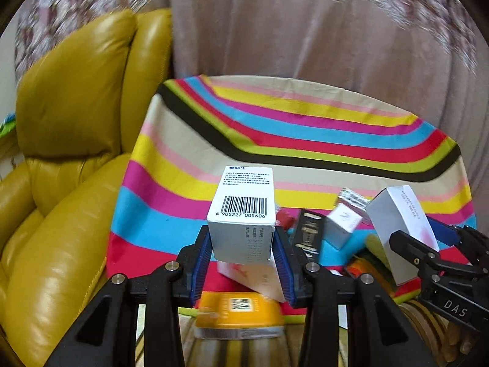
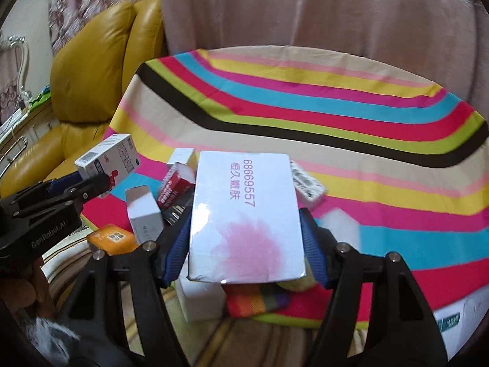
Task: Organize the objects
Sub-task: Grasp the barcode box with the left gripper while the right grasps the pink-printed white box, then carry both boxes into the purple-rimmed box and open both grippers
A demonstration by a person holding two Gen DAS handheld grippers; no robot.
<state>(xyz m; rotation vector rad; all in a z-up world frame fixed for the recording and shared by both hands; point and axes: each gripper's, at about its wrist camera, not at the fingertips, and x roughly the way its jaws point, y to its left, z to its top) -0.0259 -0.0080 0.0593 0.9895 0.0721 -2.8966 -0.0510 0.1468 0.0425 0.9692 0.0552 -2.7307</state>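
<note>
My left gripper [image 1: 243,263] is shut on a white barcode box [image 1: 243,217] and holds it above the near edge of the striped table [image 1: 305,128]. It also shows in the right wrist view [image 2: 105,157]. My right gripper [image 2: 246,250] is shut on a flat white box with a pink blot [image 2: 246,217], also lifted; it shows in the left wrist view [image 1: 403,223]. Several small boxes lie below: a red one [image 2: 174,188], a white one [image 2: 143,217], a black one [image 1: 308,234], an orange one [image 1: 241,309].
A yellow leather armchair [image 1: 67,153] stands left of the table. A pink curtain [image 1: 305,30] hangs behind. A silver-patterned pack [image 2: 307,183] lies right of my held box. A rainbow striped cloth item [image 2: 259,301] sits at the near edge.
</note>
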